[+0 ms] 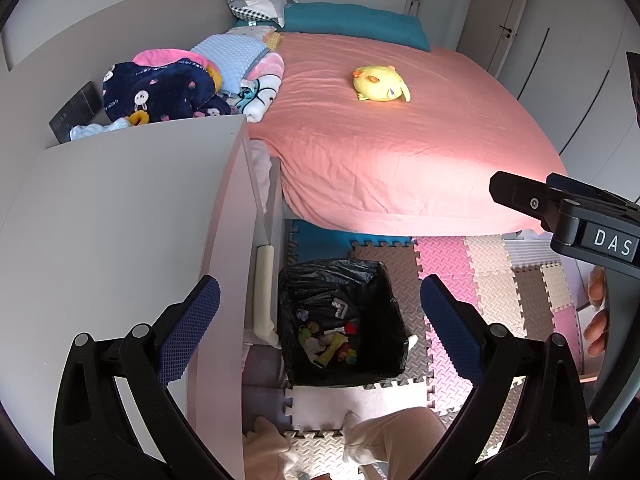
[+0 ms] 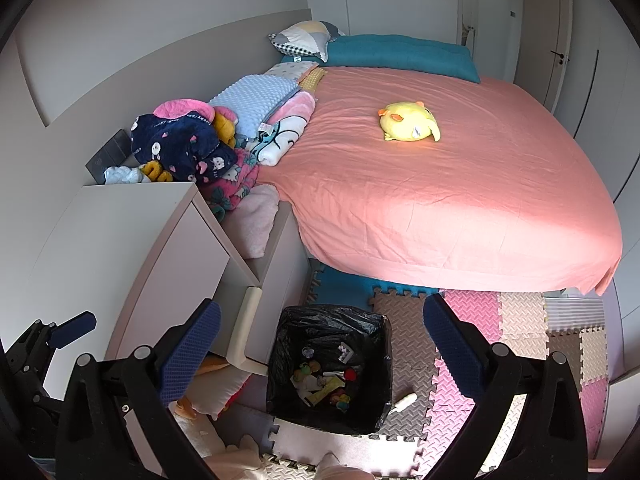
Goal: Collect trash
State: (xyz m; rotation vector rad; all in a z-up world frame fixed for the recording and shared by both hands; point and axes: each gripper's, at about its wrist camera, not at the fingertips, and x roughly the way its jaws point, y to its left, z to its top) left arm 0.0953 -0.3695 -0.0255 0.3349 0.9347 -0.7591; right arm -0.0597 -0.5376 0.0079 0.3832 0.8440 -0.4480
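Bin [image 2: 280, 364] upright on floor mats [image 2: 408, 340], mouth upward, trash [image 2: 324, 384] inside; left gripper [image 1: 320, 320] and right gripper [image 2: 322, 344] both released, empty.

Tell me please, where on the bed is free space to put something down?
The pink bedsheet is bare across its near half, between the yellow plush chick and the foot edge. The strip along the wall is crowded: a navy patterned blanket, a light blue dotted blanket and other folded blankets. The white cabinet top is also bare.
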